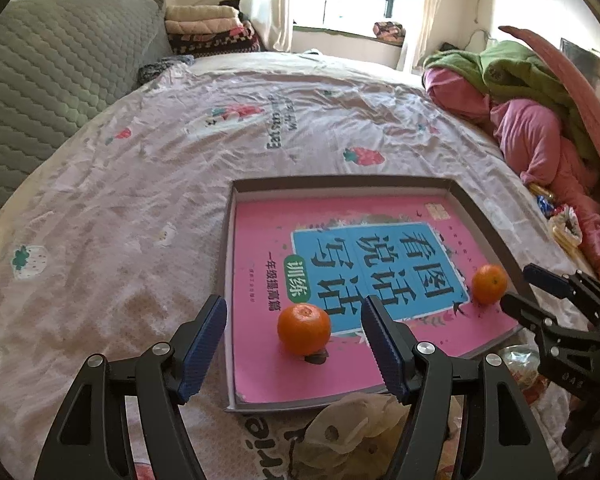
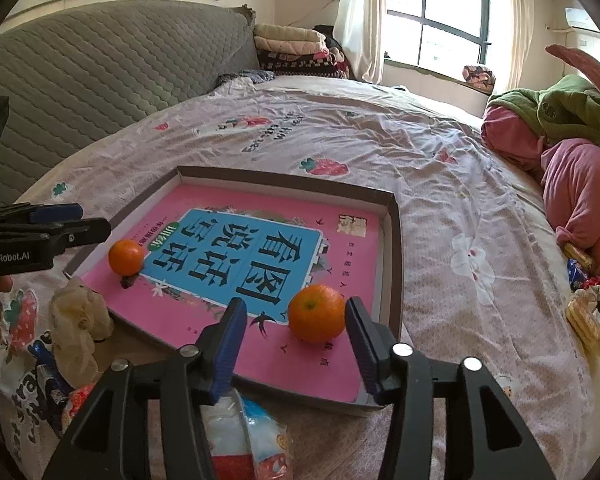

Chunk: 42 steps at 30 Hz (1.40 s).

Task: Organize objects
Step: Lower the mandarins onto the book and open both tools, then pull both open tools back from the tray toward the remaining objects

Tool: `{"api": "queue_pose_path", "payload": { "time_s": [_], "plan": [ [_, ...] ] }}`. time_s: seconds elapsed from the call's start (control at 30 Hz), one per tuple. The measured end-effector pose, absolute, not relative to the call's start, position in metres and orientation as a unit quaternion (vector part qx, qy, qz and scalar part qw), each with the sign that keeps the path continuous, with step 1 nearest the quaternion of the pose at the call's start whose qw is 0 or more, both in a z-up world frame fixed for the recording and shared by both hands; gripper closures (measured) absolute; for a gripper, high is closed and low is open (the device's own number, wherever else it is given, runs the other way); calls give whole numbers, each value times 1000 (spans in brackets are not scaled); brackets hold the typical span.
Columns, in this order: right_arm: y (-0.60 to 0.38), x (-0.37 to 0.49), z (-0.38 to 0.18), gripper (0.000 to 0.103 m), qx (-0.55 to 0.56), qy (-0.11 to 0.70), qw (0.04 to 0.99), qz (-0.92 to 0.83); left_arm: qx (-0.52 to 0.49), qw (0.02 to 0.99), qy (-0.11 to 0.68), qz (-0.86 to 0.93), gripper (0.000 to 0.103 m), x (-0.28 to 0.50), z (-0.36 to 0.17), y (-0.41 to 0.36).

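Observation:
A shallow grey-rimmed box [image 1: 340, 182] [image 2: 284, 182] lies on the bed with a pink and blue workbook [image 1: 260, 260] [image 2: 340, 248] flat inside. Two oranges rest on the book. The near-left orange [image 1: 304, 329] [image 2: 126, 257] sits between the wide-apart fingers of my left gripper [image 1: 293, 302] [image 2: 94, 219], and neither pad touches it. The other orange [image 1: 489, 283] [image 2: 317, 313] lies between the fingers of my right gripper [image 2: 296, 303] [image 1: 516, 285], close against the right pad and well clear of the left one. Both grippers are open.
A crumpled pale plastic bag [image 1: 352, 424] [image 2: 78, 320] and snack packets [image 2: 256, 432] lie at the box's near edge. Pink and green clothes [image 1: 532, 128] [image 2: 580, 168] are heaped on the right, with wrappers [image 2: 588, 308] below. A grey quilted headboard [image 1: 60, 64] stands at left.

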State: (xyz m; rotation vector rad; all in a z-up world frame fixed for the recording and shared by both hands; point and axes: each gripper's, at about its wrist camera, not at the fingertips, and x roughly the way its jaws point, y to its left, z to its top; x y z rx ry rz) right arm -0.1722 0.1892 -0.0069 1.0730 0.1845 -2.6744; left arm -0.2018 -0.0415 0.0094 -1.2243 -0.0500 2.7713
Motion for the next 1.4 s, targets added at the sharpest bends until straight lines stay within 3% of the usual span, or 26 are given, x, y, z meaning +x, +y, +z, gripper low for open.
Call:
{"api": "queue_pose_path", "payload": {
  "time_s": [1.4],
  "plan": [
    [175,-140,16,44,327,79,152,-929,-388,44,-33,920,32,-163,23,-46]
  ]
}}
